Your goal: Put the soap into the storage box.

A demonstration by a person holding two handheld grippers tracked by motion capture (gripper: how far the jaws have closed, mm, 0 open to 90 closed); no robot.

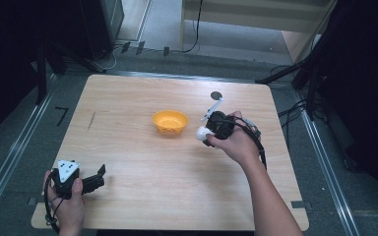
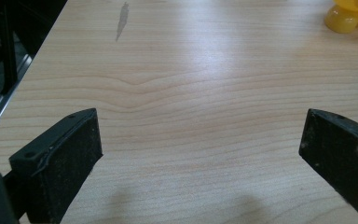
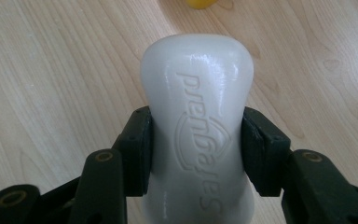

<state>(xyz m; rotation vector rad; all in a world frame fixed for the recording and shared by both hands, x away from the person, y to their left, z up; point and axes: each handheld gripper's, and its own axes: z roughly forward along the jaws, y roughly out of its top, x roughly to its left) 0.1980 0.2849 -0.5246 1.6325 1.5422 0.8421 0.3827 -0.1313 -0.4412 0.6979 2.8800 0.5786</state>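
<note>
Holding a white plastic bottle (image 3: 197, 130) is the right gripper (image 1: 207, 133), and the right gripper view makes it pretty obvious: both black jaws are pressed against the bottle's sides at its narrow waist, one on each side, so it's properly clamped. There's raised lettering moulded into the bottle's front, and its rounded end points away from the camera, out over the wooden table (image 3: 51, 70). From the high view the bottle (image 1: 202, 132) pokes out of the gripper toward the left, sitting just beside the orange bowl (image 1: 170, 122) on the bowl's right side, near but not touching as far as I can see. I can't tell from above whether the bottle is lifted or resting on the tabletop. The bowl is roughly mid-table, a bit toward the far edge. The left gripper (image 1: 98, 178) is way off at the near left corner of the table (image 1: 142, 196), well apart from everything else, with a grey three-cornered plate on top. In the left gripper view its jaws stand wide apart with nothing but bare wood between them, and a bit of the orange bowl (image 2: 352, 16) peeks in at the top right corner.
</note>
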